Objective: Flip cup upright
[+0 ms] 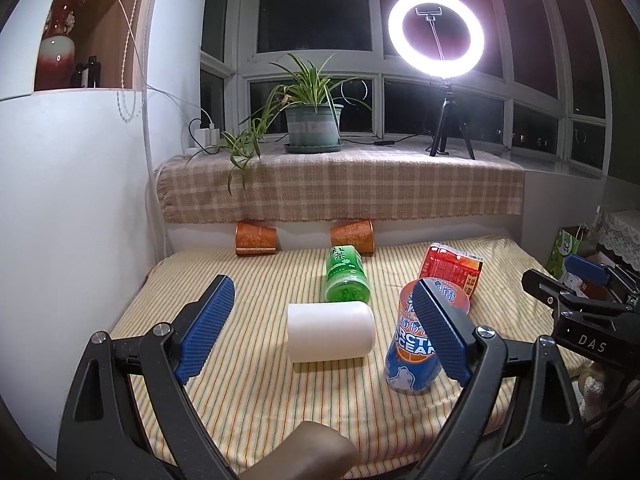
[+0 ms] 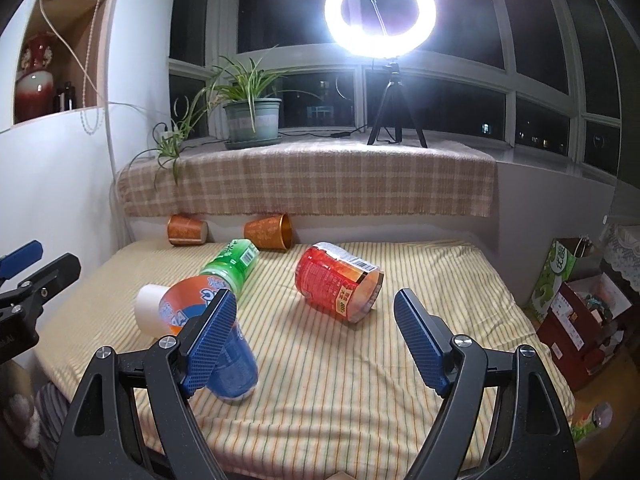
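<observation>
A white cup point(image 1: 331, 331) lies on its side on the striped cloth point(image 1: 248, 400), between my left gripper's open fingers and a little beyond them; it also shows at the left of the right wrist view point(image 2: 147, 309). My left gripper point(image 1: 324, 328) is open and empty. A blue and orange "Arctic Ocean" cup point(image 1: 416, 344) stands upright by its right finger point(image 1: 440, 336). My right gripper point(image 2: 316, 336) is open and empty above the cloth, with the blue cup point(image 2: 224, 352) behind its left finger. A red cup point(image 2: 338, 282) lies on its side ahead of it.
A green bottle point(image 1: 346, 280) lies on its side behind the white cup. Two orange cups point(image 1: 256, 239) point(image 1: 353, 236) lie by the back wall. A plaid-covered sill point(image 1: 340, 184) holds a plant pot point(image 1: 314, 124) and a ring light point(image 1: 436, 34). Boxes and bags point(image 2: 576, 304) stand right of the table.
</observation>
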Demonstrator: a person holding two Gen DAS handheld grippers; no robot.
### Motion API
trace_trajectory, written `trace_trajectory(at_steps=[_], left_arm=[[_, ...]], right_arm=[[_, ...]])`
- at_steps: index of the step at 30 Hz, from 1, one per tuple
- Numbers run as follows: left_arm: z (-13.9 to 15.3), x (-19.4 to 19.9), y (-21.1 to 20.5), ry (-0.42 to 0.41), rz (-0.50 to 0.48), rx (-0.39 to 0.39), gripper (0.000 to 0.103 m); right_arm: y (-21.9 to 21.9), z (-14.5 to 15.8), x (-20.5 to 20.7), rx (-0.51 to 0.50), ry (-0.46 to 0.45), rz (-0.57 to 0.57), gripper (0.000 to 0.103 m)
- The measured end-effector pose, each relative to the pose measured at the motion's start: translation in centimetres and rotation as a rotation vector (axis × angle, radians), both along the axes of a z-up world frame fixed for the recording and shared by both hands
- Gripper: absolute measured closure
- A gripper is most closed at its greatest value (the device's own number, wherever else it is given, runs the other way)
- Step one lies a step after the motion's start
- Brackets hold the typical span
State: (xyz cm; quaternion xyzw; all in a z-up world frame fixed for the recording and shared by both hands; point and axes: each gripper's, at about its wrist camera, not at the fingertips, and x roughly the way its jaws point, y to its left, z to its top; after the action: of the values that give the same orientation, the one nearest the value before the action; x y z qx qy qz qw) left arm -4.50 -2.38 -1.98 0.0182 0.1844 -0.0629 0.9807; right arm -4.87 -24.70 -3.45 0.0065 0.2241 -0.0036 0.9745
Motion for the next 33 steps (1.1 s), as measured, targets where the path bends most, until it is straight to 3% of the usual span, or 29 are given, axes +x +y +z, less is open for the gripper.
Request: trace_trajectory(at_steps=[4,6,33], left_arm=[[0.02,-0.09,-0.07,-0.001,0.001,0.000,0.010],[0.00,-0.10,-0.04,-0.001,0.000,-0.001,0.000],[0.35,-0.14,0.38,-0.011,0.009,-0.005,0.000]], right_arm=[[0.01,0.05,-0.06,0.002,-0.001,-0.002,0.022],[0.03,0.10,-0.09,0.002,-0.002,-0.002,0.022],[-0.01,-0.30,0.44,0.004,0.019,0.007,0.022]])
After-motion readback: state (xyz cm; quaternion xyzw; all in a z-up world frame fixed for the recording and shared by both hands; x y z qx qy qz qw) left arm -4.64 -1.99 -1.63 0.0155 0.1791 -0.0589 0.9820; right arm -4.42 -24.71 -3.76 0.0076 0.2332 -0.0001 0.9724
